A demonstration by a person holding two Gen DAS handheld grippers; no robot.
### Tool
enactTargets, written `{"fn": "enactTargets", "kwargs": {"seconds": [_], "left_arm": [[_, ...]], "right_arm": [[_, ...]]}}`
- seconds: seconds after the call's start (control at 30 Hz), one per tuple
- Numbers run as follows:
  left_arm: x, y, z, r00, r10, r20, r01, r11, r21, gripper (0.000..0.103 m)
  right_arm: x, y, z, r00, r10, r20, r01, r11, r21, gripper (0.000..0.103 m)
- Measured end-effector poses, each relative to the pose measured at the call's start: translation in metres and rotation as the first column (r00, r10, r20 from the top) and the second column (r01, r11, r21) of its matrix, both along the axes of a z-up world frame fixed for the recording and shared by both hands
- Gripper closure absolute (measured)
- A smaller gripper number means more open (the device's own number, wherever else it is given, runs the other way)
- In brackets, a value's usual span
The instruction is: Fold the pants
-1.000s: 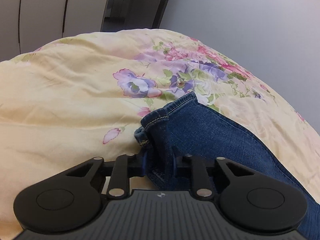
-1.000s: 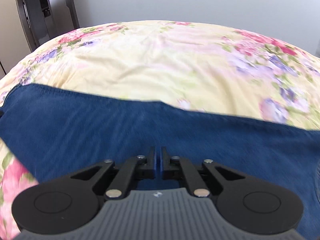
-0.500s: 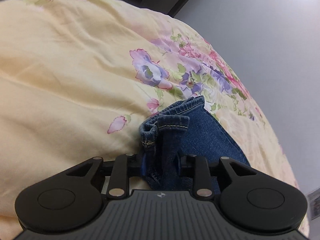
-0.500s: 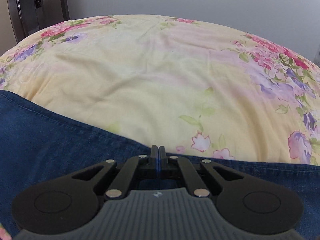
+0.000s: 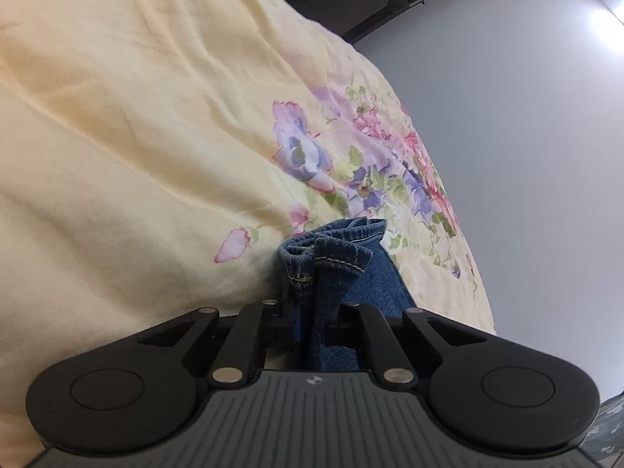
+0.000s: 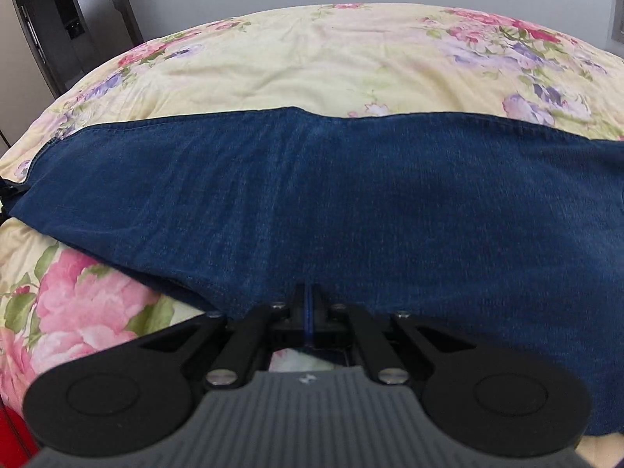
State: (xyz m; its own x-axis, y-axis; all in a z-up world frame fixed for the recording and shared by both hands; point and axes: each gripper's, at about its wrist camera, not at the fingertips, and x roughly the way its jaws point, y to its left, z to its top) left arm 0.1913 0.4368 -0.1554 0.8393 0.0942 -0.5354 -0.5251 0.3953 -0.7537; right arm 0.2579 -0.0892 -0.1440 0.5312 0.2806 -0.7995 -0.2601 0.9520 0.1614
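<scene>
- Change, L side: left hand-held gripper (image 5: pixel 312 321) rolled over vs a sec ago. The bed horizon in its view now tilts hard, and the jeans' hem (image 5: pixel 335 251) is bunched & folded over on itself where before it lay flatter.
- Its jaws widened briefly, now closing again on the denim; cloth is clearly between them, pads pressing. Prob a re-grip to get more layers.
- Change, R side: right wrist view swung from mostly bare quilt (image 6: pixel 312 62) half a sec ago back to a wide band of jeans (image 6: pixel 331 195) in front of the fingers. So the R hand has carried its edge across.
- Meaning for task: reads as mid-fold, both ends pinched, the cloth being dragged or turned over itself. Fold not laid down yet; can't tell which fold this is.
- Right hand-held gripper (image 6: pixel 309 304): clenched tight, a thin blue edge of denim pinched between the jaws.
- Where the pants are: on the floral quilt, stretched across it in the R view; leg end sits just beside the purple flower (image 5: pixel 300 148) in the L view.
- Risk, my guess: the bunched hem may set a crooked crease unless it's smoothed.
</scene>
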Motion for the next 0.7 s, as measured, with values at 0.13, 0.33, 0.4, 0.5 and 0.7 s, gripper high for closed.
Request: {"fn": "enactTargets", "kwargs": {"seconds": [0.13,0.33,0.4,0.5,0.7], "left_arm": [[0.001,-0.012,0.039,0.999,-0.02,0.043,0.016,0.997,0.079,0.098],[0.012,-0.042,0.113,0.991,-0.09,0.094,0.072,0.98,0.185,0.098],[0.014,-0.059,0.141,0.986,-0.119,0.113,0.093,0.972,0.215,0.098],[0.016,-0.094,0.19,0.972,-0.187,0.144,0.14,0.947,0.288,0.098],[0.025,-0.196,0.293,0.923,-0.328,0.203,0.216,0.875,0.433,0.098]], "right_arm": [[-0.008,0.003,-0.011,1.0,-0.006,0.004,0.006,1.0,-0.019,0.103],[-0.019,0.001,-0.009,1.0,0.016,-0.015,-0.017,0.999,-0.034,0.103],[-0.016,-0.012,0.0,0.999,-0.002,-0.042,0.003,1.0,0.024,0.103],[-0.023,-0.036,0.026,0.999,-0.031,0.017,0.03,0.998,0.053,0.103],[-0.034,-0.114,0.071,0.993,-0.097,0.072,0.093,0.994,0.058,0.103]]}}
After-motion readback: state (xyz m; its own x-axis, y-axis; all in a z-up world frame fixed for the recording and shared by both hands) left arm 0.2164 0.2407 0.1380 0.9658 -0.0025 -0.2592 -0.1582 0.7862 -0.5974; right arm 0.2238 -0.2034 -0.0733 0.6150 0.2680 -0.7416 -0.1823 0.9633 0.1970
